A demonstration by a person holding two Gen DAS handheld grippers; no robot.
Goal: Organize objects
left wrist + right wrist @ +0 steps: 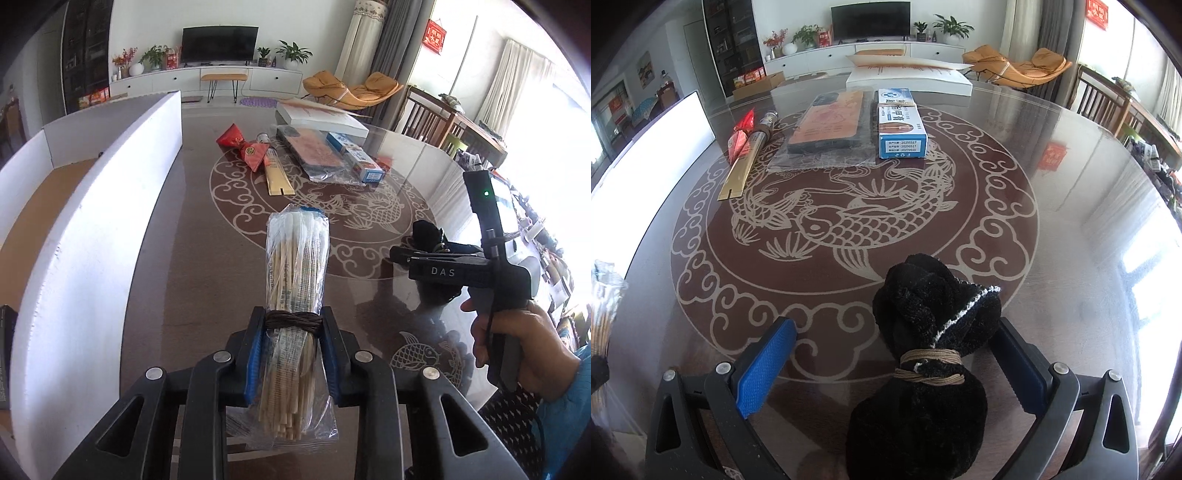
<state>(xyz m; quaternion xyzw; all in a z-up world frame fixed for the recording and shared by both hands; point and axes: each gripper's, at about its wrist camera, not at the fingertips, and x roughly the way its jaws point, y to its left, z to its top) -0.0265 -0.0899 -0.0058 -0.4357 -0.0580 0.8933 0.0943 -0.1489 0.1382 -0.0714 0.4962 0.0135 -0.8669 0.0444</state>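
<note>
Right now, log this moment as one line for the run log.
left hand-held gripper: shut on chopstick bundle | right hand-held gripper: open around black cloth bundle | white box: left of table

Table dark brown with cream fish-and-cloud pattern. Chopstick bundle pale tan in clear wrap, dark cord. Black fuzzy cloth bundle, white trim, tan cord. Blue-white box. Red packet. Blue gripper pads. White carton wall.
</note>
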